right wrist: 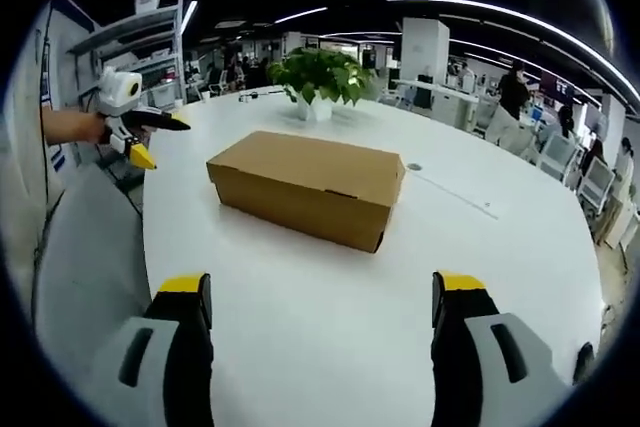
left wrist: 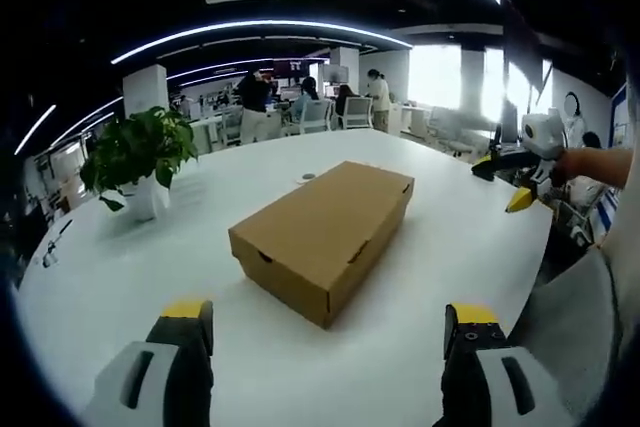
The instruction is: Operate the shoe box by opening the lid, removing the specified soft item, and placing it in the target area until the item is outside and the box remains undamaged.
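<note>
Left gripper view. Left gripper (left wrist: pixel 328 325): two yellow-tipped jaws set wide apart, nothing between them, held above the surface (left wrist: pixel 130 267). Shoe box (left wrist: pixel 325 232): plain brown cardboard, lid shut, lying flat on the surface straight ahead of the jaws and apart from them, one corner turned toward the gripper. Potted plant (left wrist: pixel 138 157): green leaves in a white pot, standing on the surface ahead and to the left of the jaws, well apart from the box. Right gripper (left wrist: pixel 508 179): enters from the right, hovering at the surface's edge, yellow-tipped jaws spread, empty, held by a hand (left wrist: pixel 590 162).

Right gripper view. Right gripper (right wrist: pixel 322 310): jaws wide apart, empty, above the surface (right wrist: pixel 330 347). Shoe box (right wrist: pixel 308 187): closed, ahead of the jaws and slightly left of centre, its long side facing the gripper, resting flat. Potted plant (right wrist: pixel 320 77): beyond the box, near the far rim of the surface. Left gripper (right wrist: pixel 148 137): enters from the left beside the surface's edge, jaws parted, empty, held by a hand (right wrist: pixel 70 125). The soft item is not visible; the box lid is down.
</note>
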Demonstrator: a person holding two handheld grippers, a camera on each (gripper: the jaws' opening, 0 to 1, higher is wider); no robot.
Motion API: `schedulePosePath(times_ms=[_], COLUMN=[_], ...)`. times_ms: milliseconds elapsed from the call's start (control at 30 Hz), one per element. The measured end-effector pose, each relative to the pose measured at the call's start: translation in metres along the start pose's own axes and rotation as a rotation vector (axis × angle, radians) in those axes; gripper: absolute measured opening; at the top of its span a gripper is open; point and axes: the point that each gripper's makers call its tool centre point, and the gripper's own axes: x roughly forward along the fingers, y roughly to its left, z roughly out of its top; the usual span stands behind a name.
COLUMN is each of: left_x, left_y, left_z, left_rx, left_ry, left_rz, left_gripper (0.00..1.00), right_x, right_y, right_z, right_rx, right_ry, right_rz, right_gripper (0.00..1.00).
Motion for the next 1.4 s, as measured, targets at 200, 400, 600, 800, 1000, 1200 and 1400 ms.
schedulePosePath(times_ms=[200,400,600,800,1000,1200,1400], left_x=[0.007,0.015,0.024,0.034,0.044,0.055,0.063], left_y=[0.002,0.001,-0.002,0.000,-0.001,-0.005,-0.001], left_z=[0.001,0.001,0.001,-0.003,-0.002,-0.003,0.002], left_rx=[-0.008,-0.018,-0.023,-0.036,-0.058,-0.071,-0.065], left_ry=[-0.004,-0.007,-0.011,-0.010,-0.039,-0.040,-0.059], left_rz=[0.033,0.069,0.087,0.112,0.144,0.145,0.174], left_gripper=[0.96,0.95,0.94,0.90,0.90,0.86,0.78], right_x=[0.012,0.026,0.041,0.054,0.068,0.081,0.096], right_y=[-0.013,-0.024,-0.033,-0.041,-0.046,-0.047,-0.053], right_z=[0.005,0.006,0.008,0.015,0.020,0.023,0.022], right_rx=[-0.030,-0.083,-0.111,-0.136,-0.178,-0.207,-0.212], right_ry=[-0.006,0.000,-0.003,-0.014,-0.017,-0.012,-0.003], right_rz=[0.032,0.064,0.108,0.135,0.172,0.211,0.225], right_gripper=[0.86,0.84,0.80,0.77,0.71,0.68,0.63])
